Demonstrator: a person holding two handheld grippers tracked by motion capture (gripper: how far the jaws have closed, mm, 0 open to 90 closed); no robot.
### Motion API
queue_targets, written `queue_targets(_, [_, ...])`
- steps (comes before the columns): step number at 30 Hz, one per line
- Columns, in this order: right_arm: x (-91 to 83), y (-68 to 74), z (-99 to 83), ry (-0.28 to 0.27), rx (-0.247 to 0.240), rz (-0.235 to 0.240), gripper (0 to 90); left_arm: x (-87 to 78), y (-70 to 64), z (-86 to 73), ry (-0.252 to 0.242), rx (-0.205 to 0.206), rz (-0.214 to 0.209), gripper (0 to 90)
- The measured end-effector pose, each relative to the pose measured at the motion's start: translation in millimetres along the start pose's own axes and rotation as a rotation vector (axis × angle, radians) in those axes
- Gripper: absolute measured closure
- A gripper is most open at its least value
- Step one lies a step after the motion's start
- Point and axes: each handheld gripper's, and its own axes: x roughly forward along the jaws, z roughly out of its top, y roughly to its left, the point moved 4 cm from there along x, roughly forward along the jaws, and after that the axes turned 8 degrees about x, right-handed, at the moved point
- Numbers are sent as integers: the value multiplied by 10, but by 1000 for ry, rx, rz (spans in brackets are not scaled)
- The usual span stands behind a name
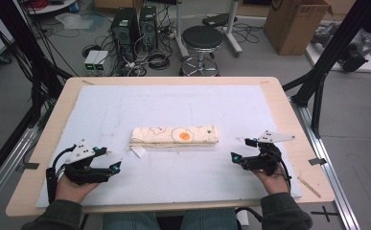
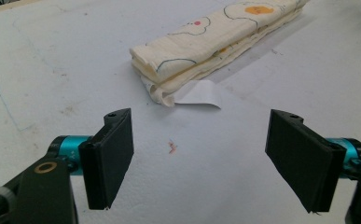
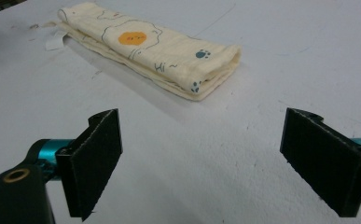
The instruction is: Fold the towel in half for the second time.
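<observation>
High view: tabletop (image 1: 39,143) with white sheet (image 1: 125,103), things told left to right
Left tool (image 1: 110,159): jaws wide apart, holding nothing, resting near the front left, well short of the cloth
Cloth (image 1: 174,136): folded into a long strip, egg print up, lying flat mid-sheet between both tools
Label (image 1: 138,152): white tag poking out at the cloth's left end
Right tool (image 1: 242,149): jaws wide apart, holding nothing, near the cloth's right end, not touching

cream folded cloth (image 1: 174,136) with orange egg print, white mat (image 1: 173,110)
</observation>
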Motion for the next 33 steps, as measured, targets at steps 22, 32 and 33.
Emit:
queue_targets(22, [-214,14,-287,9,6,-22,123,-97,-125,-137,10,22,2,238])
queue_targets(32, [-198,77,-328,16,-23,-24,122,-65,-118,-156,-4,-4,-14,236])
queue_targets(33, [-191,84,-329,20,-29,-24,123,-63,-114,-158,-3,-2,-10,236])
